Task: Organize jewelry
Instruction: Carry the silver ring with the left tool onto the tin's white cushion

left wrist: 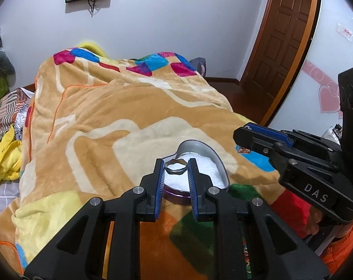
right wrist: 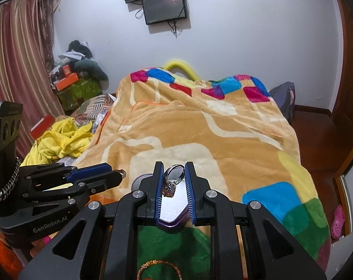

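Observation:
A heart-shaped purple jewelry box (left wrist: 199, 163) with a white lining lies open on the blanket. My left gripper (left wrist: 176, 166) is shut on a thin silver ring (left wrist: 175, 168) and holds it over the box. My right gripper (right wrist: 174, 175) is shut on a silver ring with a stone cluster (right wrist: 173, 178), above the same box (right wrist: 174, 221). The right gripper also shows in the left wrist view (left wrist: 244, 137), to the right of the box. A gold and red bangle (right wrist: 159, 268) lies on the blanket under the right gripper.
A patterned fleece blanket (left wrist: 129, 116) covers the bed. Yellow clothes (right wrist: 59, 140) and boxes (right wrist: 78, 88) are piled at the left. A wooden door (left wrist: 281, 35) stands at the right. A pink shoe (right wrist: 337, 219) lies on the floor.

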`<action>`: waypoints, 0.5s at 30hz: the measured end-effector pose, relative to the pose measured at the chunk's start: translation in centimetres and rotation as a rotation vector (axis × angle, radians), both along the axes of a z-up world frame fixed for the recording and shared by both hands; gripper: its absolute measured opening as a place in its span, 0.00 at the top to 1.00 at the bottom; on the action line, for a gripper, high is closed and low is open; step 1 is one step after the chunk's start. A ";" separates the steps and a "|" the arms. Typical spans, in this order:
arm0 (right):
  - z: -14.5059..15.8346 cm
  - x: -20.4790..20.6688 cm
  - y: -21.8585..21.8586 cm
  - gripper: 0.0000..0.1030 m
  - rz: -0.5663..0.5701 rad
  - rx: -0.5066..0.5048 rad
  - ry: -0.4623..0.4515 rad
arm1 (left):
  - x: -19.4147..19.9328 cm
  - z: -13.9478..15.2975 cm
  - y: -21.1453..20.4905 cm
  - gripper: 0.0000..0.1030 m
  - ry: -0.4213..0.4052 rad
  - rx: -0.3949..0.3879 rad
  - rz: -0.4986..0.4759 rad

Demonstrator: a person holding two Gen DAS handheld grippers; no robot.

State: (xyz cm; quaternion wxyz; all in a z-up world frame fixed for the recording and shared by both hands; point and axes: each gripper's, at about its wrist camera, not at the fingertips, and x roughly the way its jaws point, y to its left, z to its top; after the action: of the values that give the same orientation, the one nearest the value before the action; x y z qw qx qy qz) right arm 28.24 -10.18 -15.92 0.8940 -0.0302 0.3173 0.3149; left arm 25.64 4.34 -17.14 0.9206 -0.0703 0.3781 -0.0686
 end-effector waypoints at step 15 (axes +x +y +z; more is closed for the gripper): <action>-2.4 2.4 0.6 0.84 0.055 -0.048 0.101 | 2.7 -2.3 -0.4 0.81 0.074 -0.029 -0.042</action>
State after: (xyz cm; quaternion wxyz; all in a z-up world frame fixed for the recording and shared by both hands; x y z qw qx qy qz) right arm 30.59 -9.58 -18.29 0.8669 -0.0443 0.3685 0.3328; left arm 28.32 3.90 -19.39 0.9031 -0.0781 0.4124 -0.0906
